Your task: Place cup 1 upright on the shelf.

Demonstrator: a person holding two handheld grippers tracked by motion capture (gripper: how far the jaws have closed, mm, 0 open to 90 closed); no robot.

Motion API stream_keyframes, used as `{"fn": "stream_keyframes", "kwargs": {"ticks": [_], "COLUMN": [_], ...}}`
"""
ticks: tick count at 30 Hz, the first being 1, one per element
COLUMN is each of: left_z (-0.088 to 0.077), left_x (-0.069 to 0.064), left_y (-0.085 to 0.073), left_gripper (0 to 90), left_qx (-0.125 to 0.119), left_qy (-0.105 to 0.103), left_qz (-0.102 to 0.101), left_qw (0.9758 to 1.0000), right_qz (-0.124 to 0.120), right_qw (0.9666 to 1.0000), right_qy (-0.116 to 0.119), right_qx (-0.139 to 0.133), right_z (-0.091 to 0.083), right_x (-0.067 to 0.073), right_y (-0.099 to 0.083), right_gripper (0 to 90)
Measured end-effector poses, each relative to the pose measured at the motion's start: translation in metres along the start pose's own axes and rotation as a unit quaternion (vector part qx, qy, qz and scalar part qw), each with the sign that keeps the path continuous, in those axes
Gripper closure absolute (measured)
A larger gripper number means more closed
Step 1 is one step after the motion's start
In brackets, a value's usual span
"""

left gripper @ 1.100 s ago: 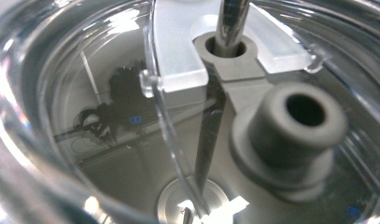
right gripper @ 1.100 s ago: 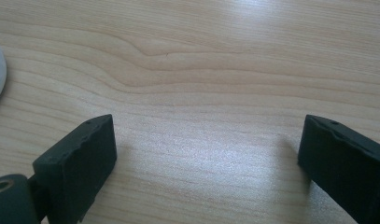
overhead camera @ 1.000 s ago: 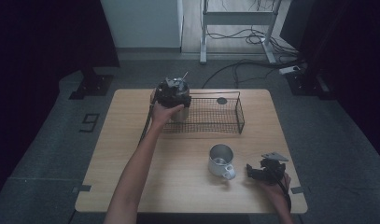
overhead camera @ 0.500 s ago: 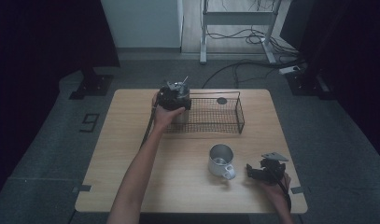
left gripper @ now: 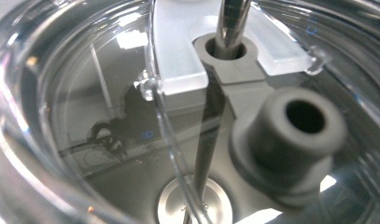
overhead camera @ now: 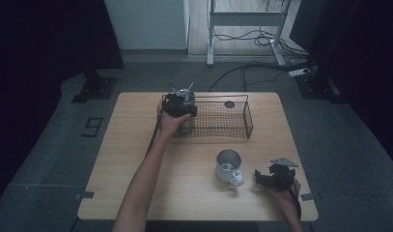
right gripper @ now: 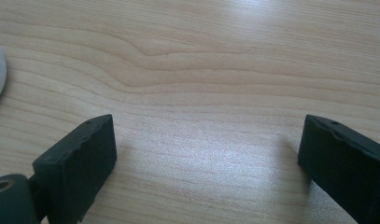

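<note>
On the near right of the wooden table (overhead camera: 136, 164), the right gripper (overhead camera: 269, 178) rests in a hand just above the tabletop. Its jaws are spread wide with bare wood between them (the right gripper view shows this plainly). Just left of it, apart from it, stands a metal mug (overhead camera: 228, 166), upright, handle toward the near right; whether anything is in it cannot be told.

Farther back, a black wire basket (overhead camera: 223, 121) sits at the far middle of the table. A small dark round thing (overhead camera: 229, 104) lies at its far side. At the basket's left end stands a jar (overhead camera: 186, 110) with a clear lid (left gripper: 85, 93), a metal rod (left gripper: 232, 18) rising through the lid's hole beside a grey rubber spout (left gripper: 290, 140). The left gripper (overhead camera: 177, 104) sits right on top of this jar, the hand wrapped behind it. Whether its jaws are spread or pressed together cannot be told.
</note>
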State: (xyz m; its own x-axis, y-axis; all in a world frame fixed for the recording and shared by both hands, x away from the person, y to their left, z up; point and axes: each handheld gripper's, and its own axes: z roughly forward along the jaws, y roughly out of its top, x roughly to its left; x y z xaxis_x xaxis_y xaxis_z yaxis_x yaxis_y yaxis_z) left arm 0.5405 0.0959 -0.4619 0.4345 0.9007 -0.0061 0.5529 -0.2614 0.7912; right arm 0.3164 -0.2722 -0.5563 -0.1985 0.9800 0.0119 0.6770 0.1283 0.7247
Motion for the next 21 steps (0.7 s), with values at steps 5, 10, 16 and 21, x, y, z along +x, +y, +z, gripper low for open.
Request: {"fn": "stream_keyframes", "kwargs": {"ticks": [5,10,16,21], "left_z": [0.001,0.0,-0.002,-0.004], "left_x": [0.0,-0.001,-0.001,-0.001], "left_y": [-0.002,-0.005,-0.01,-0.013], "left_gripper": [4.0,3.9,3.7,3.7], "left_qx": [-0.001,0.0,-0.005,-0.011], "left_qy": [-0.001,-0.004,-0.004,-0.004], "left_qz": [-0.002,0.008,0.003,0.005], "left_qw": [1.0,1.0,1.0,0.9999], "right_qz": [0.0,0.0,-0.001,-0.001], "right_qw": [1.0,1.0,1.0,1.0], "right_qy": [0.0,0.0,0.0,0.0], "right_qx": [0.0,0.0,0.0,0.0], "right_z": [0.0,0.0,0.0,0.0], "right_x": [0.0,0.0,0.0,0.0], "right_y": [0.0,0.0,0.0,0.0], "right_gripper": [4.1,4.2,4.3,4.4]}}
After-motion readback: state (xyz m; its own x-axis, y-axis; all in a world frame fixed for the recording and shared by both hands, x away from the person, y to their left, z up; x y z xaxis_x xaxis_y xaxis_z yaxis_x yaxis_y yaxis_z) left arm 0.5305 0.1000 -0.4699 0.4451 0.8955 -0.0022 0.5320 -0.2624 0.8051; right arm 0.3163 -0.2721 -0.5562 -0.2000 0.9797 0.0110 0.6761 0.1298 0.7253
